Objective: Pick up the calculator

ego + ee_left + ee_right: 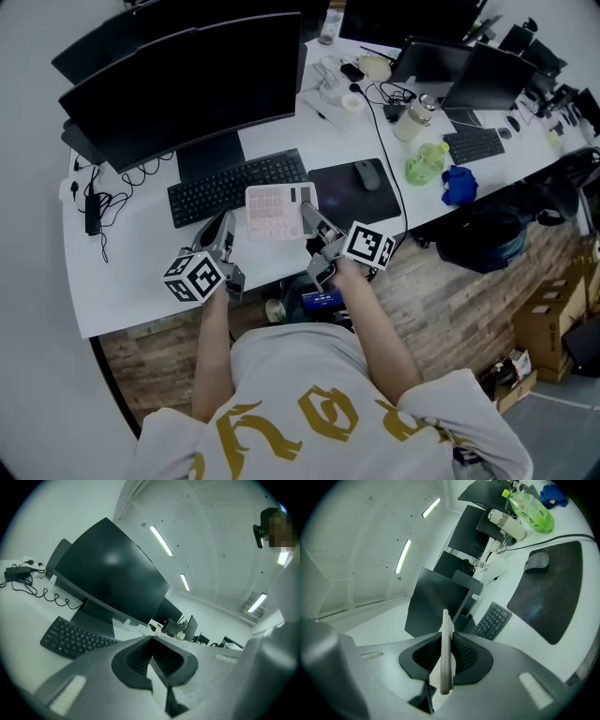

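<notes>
**Head view and both gripper views: calculator held by one end in the right-hand tongs**

Head view, largest to smallest. We see a white desk (131, 291) carrying a wide dark monitor (187, 84), then a black keyboard (234, 187) and a dark mouse pad (347, 197) side by side near the front edge. The calculator (277, 211) is a pale slab that overlaps the keyboard's near edge and the pad's left edge. We judge it to be raised off the desk rather than resting there, though the steep downward angle leaves this uncertain.

Its long axis runs left to right across the desk. The right gripper (315, 223) meets it at its right-hand short end, so nearly the whole body extends leftward from the jaws, away from the wrist.

Right gripper view: we see the slab edge-on, clamped between the two ribbed pads, which press on its flat faces.

Left gripper view: the jaws of the left gripper (225, 232) are drawn together with nothing between them. It sits just beside the calculator's near-left corner without touching it.

We judge that any further lift rests on this one-ended hold. The unsupported left end may sag or swing, and the left tongs are the nearer support.
</notes>
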`<action>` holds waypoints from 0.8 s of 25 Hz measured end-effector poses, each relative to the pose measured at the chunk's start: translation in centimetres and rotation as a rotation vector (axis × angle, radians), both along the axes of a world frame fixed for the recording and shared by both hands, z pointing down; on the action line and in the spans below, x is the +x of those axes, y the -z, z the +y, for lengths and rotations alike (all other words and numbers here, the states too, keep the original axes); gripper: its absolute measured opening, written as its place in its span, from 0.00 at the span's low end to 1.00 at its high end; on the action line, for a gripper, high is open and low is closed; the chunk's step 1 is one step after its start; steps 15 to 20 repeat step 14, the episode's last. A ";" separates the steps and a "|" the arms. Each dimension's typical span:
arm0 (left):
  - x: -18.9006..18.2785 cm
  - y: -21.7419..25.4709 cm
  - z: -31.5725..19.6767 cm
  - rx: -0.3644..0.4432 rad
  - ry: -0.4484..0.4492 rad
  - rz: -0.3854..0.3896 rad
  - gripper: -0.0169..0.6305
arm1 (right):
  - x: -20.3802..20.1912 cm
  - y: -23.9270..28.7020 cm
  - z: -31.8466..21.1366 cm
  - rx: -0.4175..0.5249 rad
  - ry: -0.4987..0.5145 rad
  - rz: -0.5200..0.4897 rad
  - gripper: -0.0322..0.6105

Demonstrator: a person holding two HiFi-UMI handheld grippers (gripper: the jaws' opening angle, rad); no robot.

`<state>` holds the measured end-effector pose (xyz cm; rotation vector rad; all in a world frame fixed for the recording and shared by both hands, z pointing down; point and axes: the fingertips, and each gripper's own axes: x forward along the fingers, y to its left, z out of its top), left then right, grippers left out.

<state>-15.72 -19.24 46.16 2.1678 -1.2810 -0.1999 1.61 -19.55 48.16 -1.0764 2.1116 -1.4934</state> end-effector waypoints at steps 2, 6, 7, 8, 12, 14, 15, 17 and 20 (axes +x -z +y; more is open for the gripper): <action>0.0 -0.2 -0.1 -0.005 0.000 -0.001 0.03 | 0.0 -0.2 0.0 -0.005 0.000 -0.002 0.18; 0.2 -0.4 -0.2 -0.012 -0.001 -0.002 0.03 | 0.3 -0.5 -0.2 -0.010 0.000 -0.002 0.18; 0.2 -0.5 -0.3 -0.013 -0.003 -0.003 0.03 | 0.3 -0.5 -0.2 -0.011 -0.001 -0.003 0.18; 0.2 -0.5 -0.4 -0.014 -0.004 -0.003 0.03 | 0.3 -0.5 -0.3 -0.012 -0.002 -0.003 0.18; 0.1 -0.9 -0.6 -0.025 -0.002 -0.004 0.03 | 0.3 -0.8 -0.5 -0.019 0.002 -0.003 0.18; 0.1 -1.1 -0.7 -0.030 0.000 -0.004 0.03 | 0.4 -1.1 -0.5 -0.025 0.003 -0.002 0.18; 0.1 -1.1 -0.7 -0.030 0.000 -0.004 0.03 | 0.4 -1.1 -0.5 -0.025 0.003 -0.002 0.18; 0.1 -1.1 -0.7 -0.030 0.000 -0.004 0.03 | 0.4 -1.1 -0.5 -0.025 0.003 -0.002 0.18; 0.1 -1.1 -0.7 -0.030 0.000 -0.004 0.03 | 0.4 -1.1 -0.5 -0.025 0.003 -0.002 0.18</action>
